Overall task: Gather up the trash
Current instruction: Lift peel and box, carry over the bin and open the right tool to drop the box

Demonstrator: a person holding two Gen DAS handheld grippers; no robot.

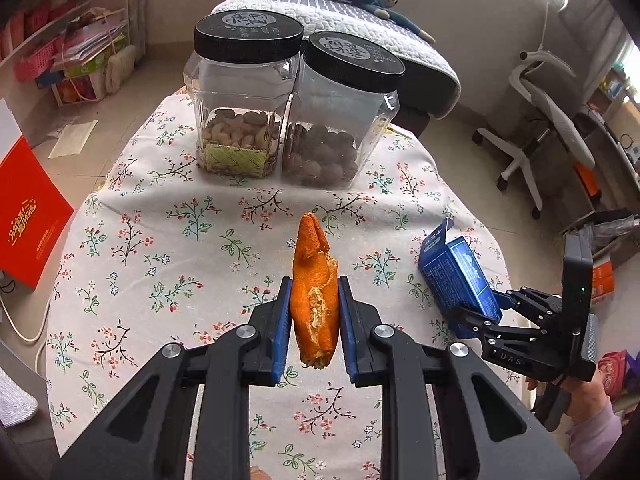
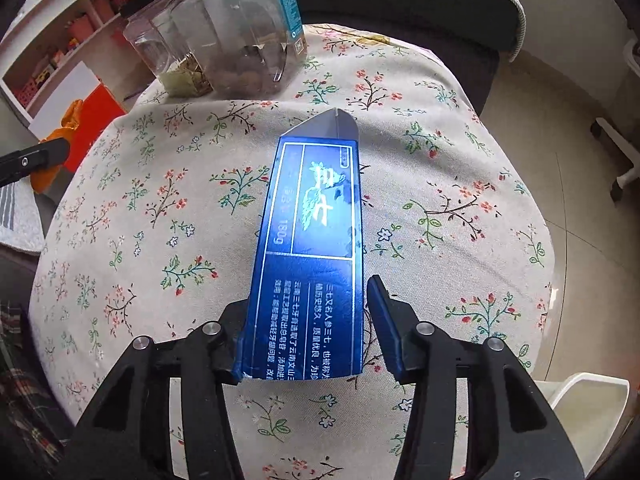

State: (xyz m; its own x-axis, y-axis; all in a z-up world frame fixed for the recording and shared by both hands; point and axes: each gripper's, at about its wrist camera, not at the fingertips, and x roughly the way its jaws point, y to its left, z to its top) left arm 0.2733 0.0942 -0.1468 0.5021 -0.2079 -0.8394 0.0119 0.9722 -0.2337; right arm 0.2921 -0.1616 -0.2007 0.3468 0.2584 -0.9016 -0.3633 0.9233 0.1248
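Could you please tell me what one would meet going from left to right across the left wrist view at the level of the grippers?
Red cardboard box off the table's edge → orange peel strip clamped in the left gripper → blue cardboard carton → the black right gripper holding it.

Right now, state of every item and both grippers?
left gripper: shut on orange peel
orange peel: pinched between the fingers, off the cloth
right gripper: shut on blue carton
blue carton: held, end flap open
cashew jar: upright, lid on, partly filled
dark nut jar: upright, lid on, partly filled
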